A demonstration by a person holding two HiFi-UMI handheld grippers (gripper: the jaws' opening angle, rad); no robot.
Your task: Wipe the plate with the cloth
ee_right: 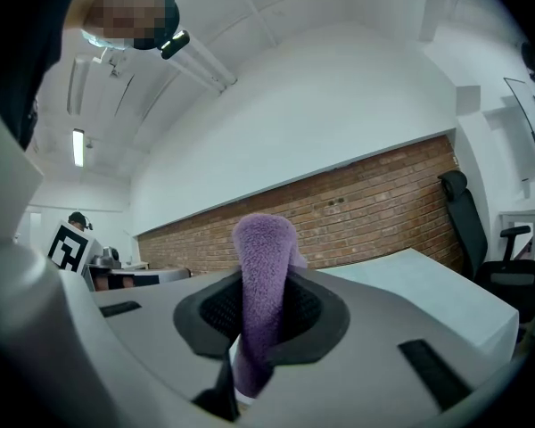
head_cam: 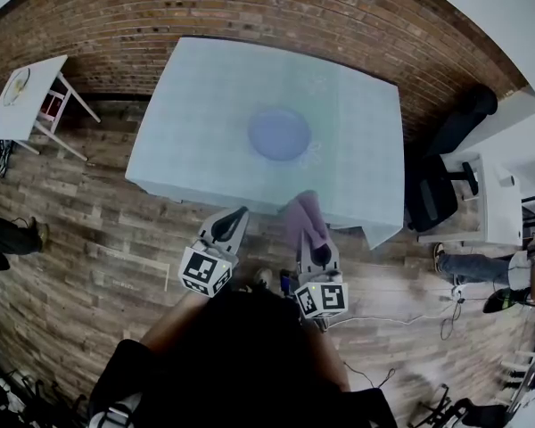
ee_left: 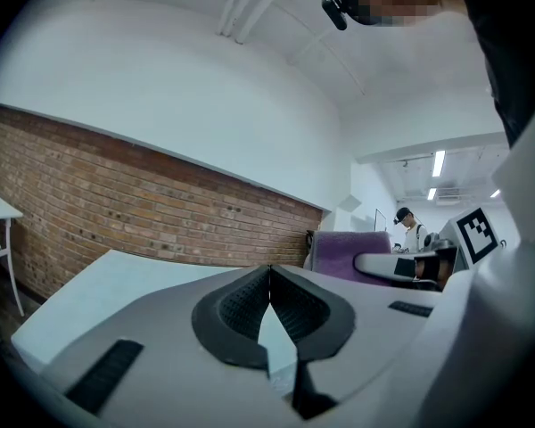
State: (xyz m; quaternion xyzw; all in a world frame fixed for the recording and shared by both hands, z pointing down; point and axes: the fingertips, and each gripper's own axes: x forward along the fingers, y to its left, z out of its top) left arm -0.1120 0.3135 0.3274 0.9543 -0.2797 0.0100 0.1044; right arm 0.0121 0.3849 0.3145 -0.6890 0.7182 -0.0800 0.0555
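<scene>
A round blue plate [head_cam: 279, 134] lies near the middle of the pale table [head_cam: 205, 105]. My right gripper [head_cam: 316, 244] is shut on a purple cloth [head_cam: 305, 217], held level just off the table's near edge; in the right gripper view the cloth [ee_right: 264, 283] stands up between the jaws of that gripper [ee_right: 260, 315]. To its left my left gripper [head_cam: 234, 218] hovers before the same edge. In the left gripper view this gripper [ee_left: 269, 303] is shut with its pads pressed together on nothing, and the cloth [ee_left: 349, 250] shows off to the right.
A brick wall [head_cam: 276, 7] runs behind the table. A black office chair [head_cam: 446, 163] and a white desk [head_cam: 504, 185] stand at the right, a small white table [head_cam: 22, 96] at the left. Another person [ee_left: 412, 230] stands in the far room. The floor is wood planks.
</scene>
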